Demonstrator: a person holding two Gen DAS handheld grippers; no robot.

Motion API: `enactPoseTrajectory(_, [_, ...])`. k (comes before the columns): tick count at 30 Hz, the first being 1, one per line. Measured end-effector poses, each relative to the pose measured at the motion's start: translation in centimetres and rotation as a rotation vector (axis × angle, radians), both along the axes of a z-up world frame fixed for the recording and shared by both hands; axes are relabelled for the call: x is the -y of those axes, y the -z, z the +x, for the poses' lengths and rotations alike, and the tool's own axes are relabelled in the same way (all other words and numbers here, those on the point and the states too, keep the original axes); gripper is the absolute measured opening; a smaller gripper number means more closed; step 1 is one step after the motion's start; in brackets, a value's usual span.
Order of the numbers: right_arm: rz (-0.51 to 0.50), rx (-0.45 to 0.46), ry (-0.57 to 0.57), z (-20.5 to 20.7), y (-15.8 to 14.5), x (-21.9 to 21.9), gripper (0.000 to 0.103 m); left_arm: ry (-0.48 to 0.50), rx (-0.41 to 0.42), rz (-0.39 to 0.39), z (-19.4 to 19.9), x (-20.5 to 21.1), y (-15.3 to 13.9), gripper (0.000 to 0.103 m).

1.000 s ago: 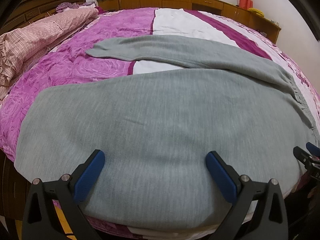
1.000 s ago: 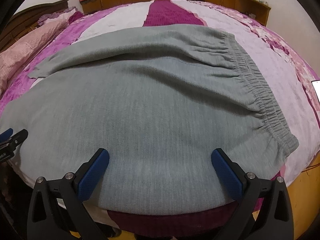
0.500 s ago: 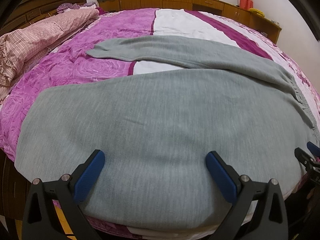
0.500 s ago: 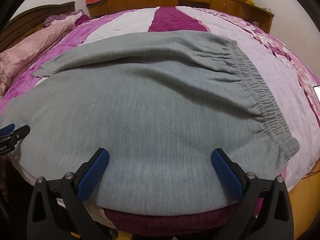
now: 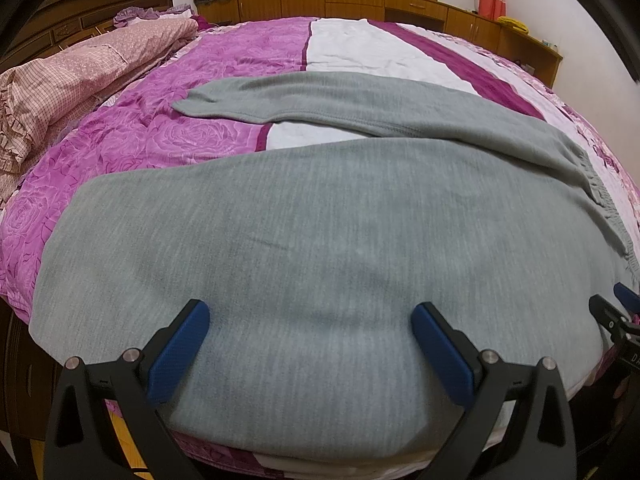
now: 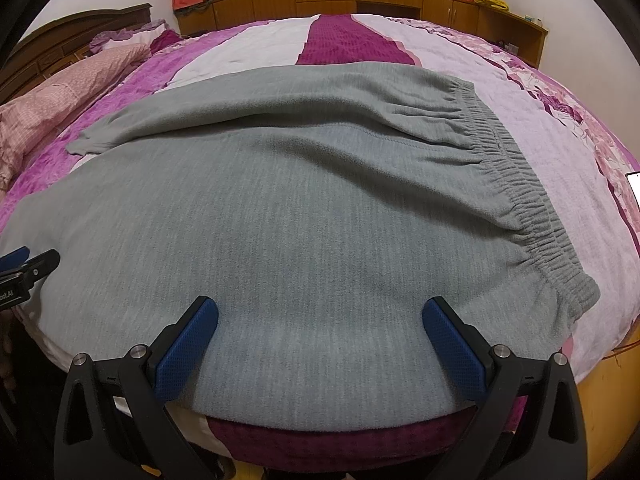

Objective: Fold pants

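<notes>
Grey pants point(image 5: 320, 232) lie spread flat on the bed, legs apart in a V, the far leg point(image 5: 320, 100) pointing left. The elastic waistband point(image 6: 520, 184) is on the right in the right wrist view point(image 6: 320, 220). My left gripper point(image 5: 310, 332) is open and empty, hovering over the near leg at the bed's front edge. My right gripper point(image 6: 320, 324) is open and empty over the near hip area, left of the waistband corner point(image 6: 576, 292). Each gripper's tip shows at the other view's edge: the right gripper point(image 5: 616, 312) and the left gripper point(image 6: 28, 264).
The bed has a purple, pink and white bedspread point(image 5: 168, 136). A pink quilt and pillows point(image 5: 72, 80) pile up at the left by the wooden headboard point(image 5: 80, 16). Wooden cabinets point(image 6: 360, 0) line the far wall. A phone screen point(image 6: 634, 184) lies at the right edge.
Both grippers drifted slightly; the view shifted a little, with the pants sitting marginally lower in frame. The pants have not moved and both grippers stay open.
</notes>
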State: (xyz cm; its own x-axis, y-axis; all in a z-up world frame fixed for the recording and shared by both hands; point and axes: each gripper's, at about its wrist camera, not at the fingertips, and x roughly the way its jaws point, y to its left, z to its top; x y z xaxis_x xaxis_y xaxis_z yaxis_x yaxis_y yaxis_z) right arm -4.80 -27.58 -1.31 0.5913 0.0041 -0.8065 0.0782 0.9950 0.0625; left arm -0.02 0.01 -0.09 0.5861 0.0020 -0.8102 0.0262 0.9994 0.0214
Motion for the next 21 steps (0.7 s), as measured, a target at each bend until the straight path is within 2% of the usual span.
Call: enactPoseTrajectory(21, [0.005, -0.001, -0.001, 0.02, -0.27, 0.14, 0.1, -0.001, -0.021, 0.019, 0.36, 0.07, -0.34, 0.103])
